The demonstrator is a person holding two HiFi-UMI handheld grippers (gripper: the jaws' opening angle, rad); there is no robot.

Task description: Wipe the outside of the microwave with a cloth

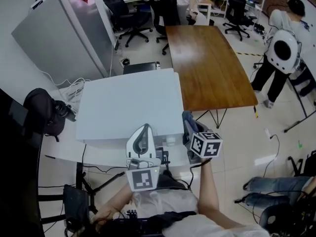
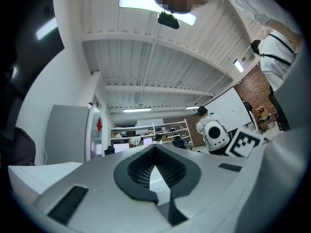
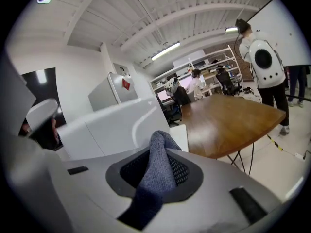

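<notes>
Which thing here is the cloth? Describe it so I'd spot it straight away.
Find the big white microwave in the middle of the head view, beside the long brown table. At its near right corner the right tool pinches the cloth between its jaws. It is the only soft, blue-grey knitted thing among hard white and grey surfaces.

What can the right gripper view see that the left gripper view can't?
Only the right gripper view shows the cloth pinched between its jaws, and the brown table. Only the left gripper view shows a marker cube; its own jaws hold nothing. Both show the person with the white backpack, and the shelves behind.
</notes>
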